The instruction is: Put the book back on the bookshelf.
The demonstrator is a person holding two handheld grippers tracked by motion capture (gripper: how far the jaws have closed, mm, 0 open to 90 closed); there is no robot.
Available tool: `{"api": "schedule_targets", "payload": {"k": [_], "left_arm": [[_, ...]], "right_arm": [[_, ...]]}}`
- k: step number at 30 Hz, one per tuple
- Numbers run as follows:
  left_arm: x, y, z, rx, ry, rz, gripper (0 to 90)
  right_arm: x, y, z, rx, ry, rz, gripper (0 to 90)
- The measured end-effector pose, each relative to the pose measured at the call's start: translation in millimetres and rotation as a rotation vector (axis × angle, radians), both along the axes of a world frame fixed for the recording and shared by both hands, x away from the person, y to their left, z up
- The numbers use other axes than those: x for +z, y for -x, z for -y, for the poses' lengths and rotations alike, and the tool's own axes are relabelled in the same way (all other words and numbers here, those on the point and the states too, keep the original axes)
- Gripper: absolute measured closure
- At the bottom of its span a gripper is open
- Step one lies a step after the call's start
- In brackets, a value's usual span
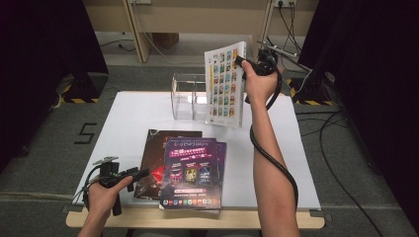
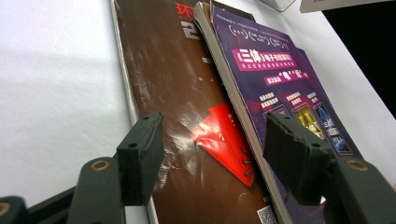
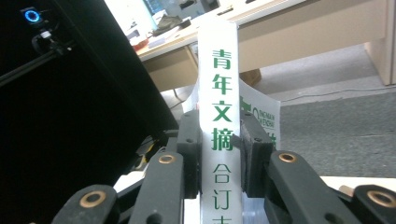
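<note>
Pads of the right gripper (image 1: 240, 61) are clamped on the spine of a white book (image 1: 226, 84), which hangs upright above the table's far edge, at about one o'clock from the table's middle. In the right gripper view the white spine with green characters stands squeezed between the two jaws. Just beside it, toward nine o'clock, stands a clear acrylic organizer (image 1: 188, 96) with upright compartments, apparently empty. So the first book looks lifted and nearly at the rack, but not yet slotted in.

The left gripper (image 1: 141, 172) rests low at about seven o'clock, jaws standing wide with nothing pinched; in its own view they straddle the edge where a brown magazine (image 2: 180, 107) lies under a purple book (image 2: 285, 88). Those remain flat on the white table (image 1: 133, 113) near its front edge, so most of the filing seems left to do.
</note>
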State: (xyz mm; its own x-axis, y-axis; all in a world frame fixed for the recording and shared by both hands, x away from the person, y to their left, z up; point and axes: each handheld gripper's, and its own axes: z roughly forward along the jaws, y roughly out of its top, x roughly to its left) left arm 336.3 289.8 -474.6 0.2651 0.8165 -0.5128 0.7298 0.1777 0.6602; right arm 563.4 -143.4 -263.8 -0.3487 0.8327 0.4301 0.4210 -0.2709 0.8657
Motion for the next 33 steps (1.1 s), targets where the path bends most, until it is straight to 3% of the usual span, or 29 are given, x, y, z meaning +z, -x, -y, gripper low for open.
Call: {"api": "schedule_targets", "payload": {"k": [14,27,33], "left_arm": [[-1.2,0.2,2.0,-0.004,0.003,-0.005,37.3],[-2.3,0.2,0.6,0.000,0.001,-0.009,37.3],[-3.1,-0.2,-0.1,0.001,0.001,-0.011,37.3]], "right_arm": [[-3.3,3.0,24.1,-0.027,-0.005,0.002,74.0],[-10.1,0.9,25.3,-0.061,-0.015,0.000,74.0],[-11.1,1.5,32.7,-0.041,-0.023,0.003,74.0]]}}
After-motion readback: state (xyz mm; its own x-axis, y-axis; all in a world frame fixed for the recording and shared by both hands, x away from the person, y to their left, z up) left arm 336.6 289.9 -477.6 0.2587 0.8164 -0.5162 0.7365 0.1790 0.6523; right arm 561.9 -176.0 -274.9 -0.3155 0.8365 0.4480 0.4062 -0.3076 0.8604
